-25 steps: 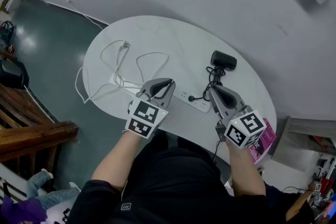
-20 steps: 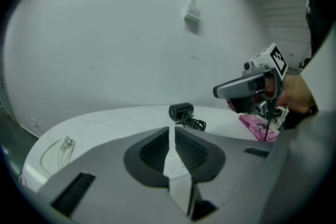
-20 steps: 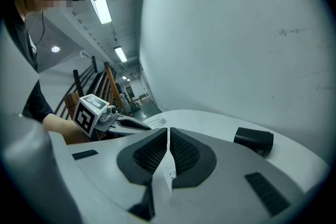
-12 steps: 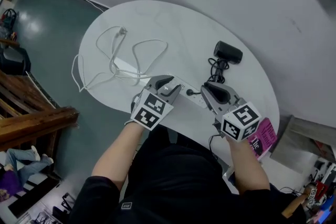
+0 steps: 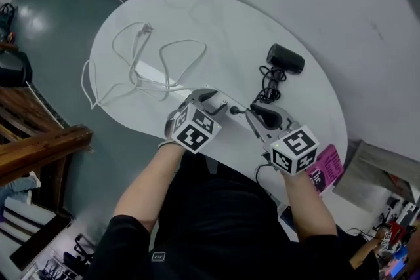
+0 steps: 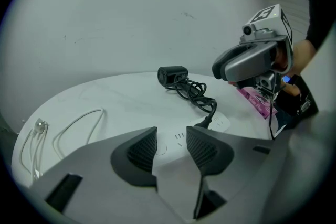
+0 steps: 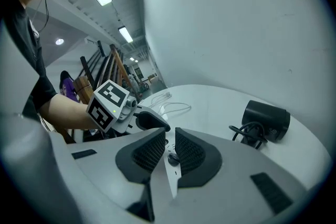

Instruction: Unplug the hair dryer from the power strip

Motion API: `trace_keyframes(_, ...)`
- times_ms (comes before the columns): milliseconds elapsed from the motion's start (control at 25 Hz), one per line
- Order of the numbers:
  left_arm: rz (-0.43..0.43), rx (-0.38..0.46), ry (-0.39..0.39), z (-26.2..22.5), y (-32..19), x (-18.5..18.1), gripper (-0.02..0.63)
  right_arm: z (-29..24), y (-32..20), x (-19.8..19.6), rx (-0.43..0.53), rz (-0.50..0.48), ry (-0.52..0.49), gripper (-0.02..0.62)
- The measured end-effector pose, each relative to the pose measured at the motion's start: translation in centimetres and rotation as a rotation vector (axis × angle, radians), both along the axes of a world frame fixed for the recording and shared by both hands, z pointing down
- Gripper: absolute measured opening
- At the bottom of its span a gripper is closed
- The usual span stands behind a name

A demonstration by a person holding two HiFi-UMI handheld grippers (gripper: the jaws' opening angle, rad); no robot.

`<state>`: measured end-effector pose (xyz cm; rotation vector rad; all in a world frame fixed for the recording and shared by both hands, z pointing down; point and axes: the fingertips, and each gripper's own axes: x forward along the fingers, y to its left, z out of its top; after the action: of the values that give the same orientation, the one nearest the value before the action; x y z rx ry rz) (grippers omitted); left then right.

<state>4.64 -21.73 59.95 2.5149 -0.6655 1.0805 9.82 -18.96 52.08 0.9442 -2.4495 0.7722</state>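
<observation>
Head view takes in the whole table (image 5: 197,16): the dryer (image 5: 286,59) lies beyond the strip (image 5: 226,103), and its plug (image 5: 234,110) sits in the strip between the left gripper (image 5: 209,97) and the right gripper (image 5: 257,113). Left gripper view alone shows that gripper's jaws spread, having just been opening, with the strip's bare sockets seen between them and nothing gripped. Right gripper view alone shows its jaws pressed nearly together, pinching nothing, the plug just beyond their gap.
</observation>
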Motion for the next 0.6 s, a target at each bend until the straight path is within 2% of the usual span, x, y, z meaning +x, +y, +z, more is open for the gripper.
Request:
trace_keyframes(320,-0.002,-0.038,-0.015,1.8,0.4,-0.2,0.186,1.1,0.7,-0.2,-0.034,-0.025,0.036,0.048)
trace_keyframes(600,0.013,-0.031,-0.024,2.0,0.3,-0.1,0.184,1.5,0.6,-0.8,-0.048,-0.038,0.041,0.067)
